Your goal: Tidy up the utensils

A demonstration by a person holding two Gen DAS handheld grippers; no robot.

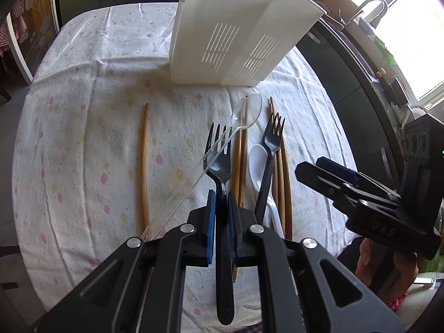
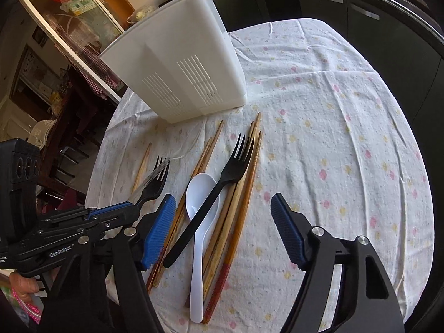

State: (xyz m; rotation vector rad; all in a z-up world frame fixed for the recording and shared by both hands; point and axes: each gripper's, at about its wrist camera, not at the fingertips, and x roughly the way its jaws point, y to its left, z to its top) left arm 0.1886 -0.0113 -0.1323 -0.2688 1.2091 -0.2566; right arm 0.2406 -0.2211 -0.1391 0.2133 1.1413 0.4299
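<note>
In the left wrist view, the left gripper (image 1: 221, 208) pointed steeply down at the table (image 1: 83, 116). Its blue pads were clamped on the handle of a black fork (image 1: 219, 163), tines pointing away toward the far edge. A clear spoon (image 1: 205, 155) lay slanted across that fork's tines. One chopstick (image 1: 144, 163) lay alone, nearer the left edge. To the right lay a white spoon (image 1: 256, 158), a second fork (image 1: 270, 149) resting across it, and more chopsticks (image 1: 283, 183) beside them. A white bin (image 1: 236, 33) with slits stood near the far edge. The right gripper (image 1: 313, 169) reached in from the right, with a hand (image 1: 388, 266) under it.

In the right wrist view, the right gripper (image 2: 223, 219) also tilted down, over the near edge. Its jaws stood wide apart with nothing pressed between the pads. Under the gap lay the second fork (image 2: 219, 191), the white spoon (image 2: 199, 222) and the chopsticks (image 2: 236, 216), all on the cloth. The left gripper (image 2: 133, 208) came in from the left, holding the black fork (image 2: 155, 183). The bin (image 2: 177, 63) stood beyond them.
</note>
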